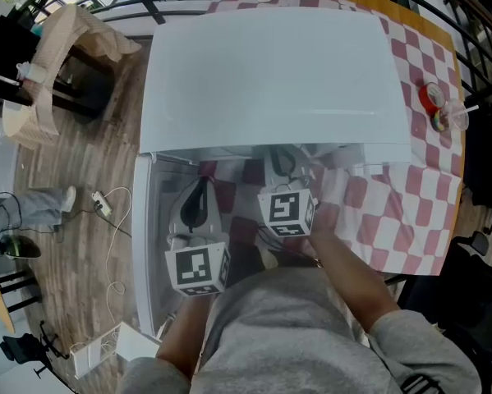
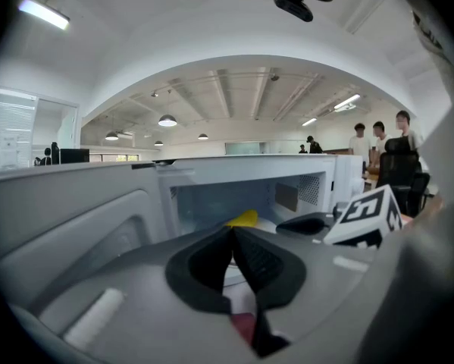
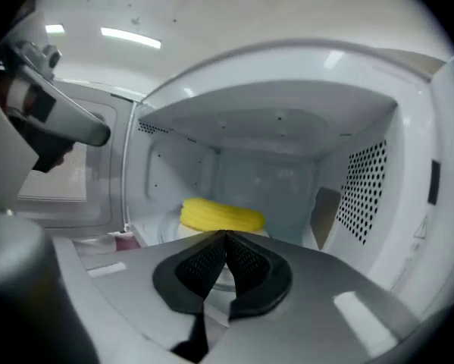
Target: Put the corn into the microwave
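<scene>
The yellow corn [image 3: 221,214] lies on the round plate [image 3: 170,224] inside the open white microwave [image 1: 270,72]. In the left gripper view only the tip of the corn [image 2: 244,218] shows past the jaws. My right gripper [image 3: 225,237] hangs just in front of the cavity, shut and empty, with the corn beyond its tips. My left gripper [image 2: 233,232] is to the left of it, over the opened door [image 1: 151,245], also shut with nothing between the pads. In the head view the right gripper [image 1: 285,208] and the left gripper [image 1: 198,261] show as marker cubes; the corn is hidden there.
The microwave stands on a table with a red and white checked cloth [image 1: 410,212]. A roll of red tape [image 1: 432,98] lies at the table's right edge. The door [image 3: 67,180] swings out to the left. People stand far off at the right [image 2: 378,146].
</scene>
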Demonstrator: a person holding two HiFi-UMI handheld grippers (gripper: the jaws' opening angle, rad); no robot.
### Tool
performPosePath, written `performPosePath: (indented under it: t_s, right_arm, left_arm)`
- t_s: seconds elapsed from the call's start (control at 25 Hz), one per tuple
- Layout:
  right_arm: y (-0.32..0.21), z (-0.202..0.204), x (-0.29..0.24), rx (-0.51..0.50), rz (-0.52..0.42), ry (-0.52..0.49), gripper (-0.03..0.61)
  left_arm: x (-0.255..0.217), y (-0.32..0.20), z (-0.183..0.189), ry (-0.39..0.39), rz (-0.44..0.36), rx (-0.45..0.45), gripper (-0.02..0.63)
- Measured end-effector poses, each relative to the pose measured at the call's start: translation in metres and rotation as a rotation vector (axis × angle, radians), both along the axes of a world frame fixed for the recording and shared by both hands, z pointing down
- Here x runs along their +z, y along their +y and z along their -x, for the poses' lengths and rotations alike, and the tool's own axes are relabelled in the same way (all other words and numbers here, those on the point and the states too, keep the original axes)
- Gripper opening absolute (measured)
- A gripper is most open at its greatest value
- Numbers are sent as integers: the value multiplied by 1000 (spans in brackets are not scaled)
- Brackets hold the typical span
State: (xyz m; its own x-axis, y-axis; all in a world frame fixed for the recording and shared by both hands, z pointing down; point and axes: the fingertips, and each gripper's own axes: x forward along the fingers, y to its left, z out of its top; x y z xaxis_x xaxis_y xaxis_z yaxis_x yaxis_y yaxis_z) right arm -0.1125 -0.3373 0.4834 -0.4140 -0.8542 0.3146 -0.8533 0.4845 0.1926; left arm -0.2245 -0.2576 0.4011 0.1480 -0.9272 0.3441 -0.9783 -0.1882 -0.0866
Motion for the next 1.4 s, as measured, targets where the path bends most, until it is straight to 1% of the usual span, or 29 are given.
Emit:
performPosePath:
  t_s: [0.04, 0.12, 0.16, 0.2, 0.28, 0.36, 0.52, 0.64, 0.72, 0.8, 0.92, 1.12, 1.24, 1.4]
  right_arm:
    - [6, 0, -9, -43, -35, -21, 0]
    - [23, 3, -27, -176, -83, -84, 0]
    - [33, 4, -35, -243, -93, -105, 0]
    - [43, 3, -40, -298, -87, -115, 0]
    - [60, -3, -50, -376, -43, -130, 0]
    - [71, -13, -63, -414, -2, -165, 0]
    - [83, -45, -100, -394, 22, -279, 0]
    - [101, -70, -119, -399, 77, -358, 0]
    - [112, -83, -129, -406, 96, -393, 0]
    - [124, -94, -138, -408, 87, -391, 0]
    - [142, -108, -149, -405, 46, -348, 0]
    - [179, -120, -174, -401, -11, -318, 0]
    - [211, -121, -185, -392, -37, -339, 0]
    - [259, -118, -185, -346, -31, -385, 0]
  left_arm:
    - [-1, 1, -1, -1, -4, -3, 9]
    - [-2, 4, -5, -3, -17, -7, 9]
    - [-3, 6, -8, -3, -24, -8, 9]
    - [-4, 9, -11, -4, -31, -7, 9]
    - [-7, 16, -18, -5, -44, -7, 9]
    - [-13, 23, -24, -7, -57, -5, 9]
    - [-22, 37, -36, -5, -70, 12, 9]
    - [-29, 48, -42, 9, -81, 24, 9]
    - [-33, 54, -44, 17, -93, 28, 9]
    - [-37, 63, -45, 26, -105, 30, 9]
    - [-43, 82, -46, 46, -123, 31, 9]
    - [-53, 128, -51, 62, -147, 34, 9]
    - [-61, 161, -57, 41, -171, 41, 9]
    - [-72, 208, -62, 15, -199, 28, 9]
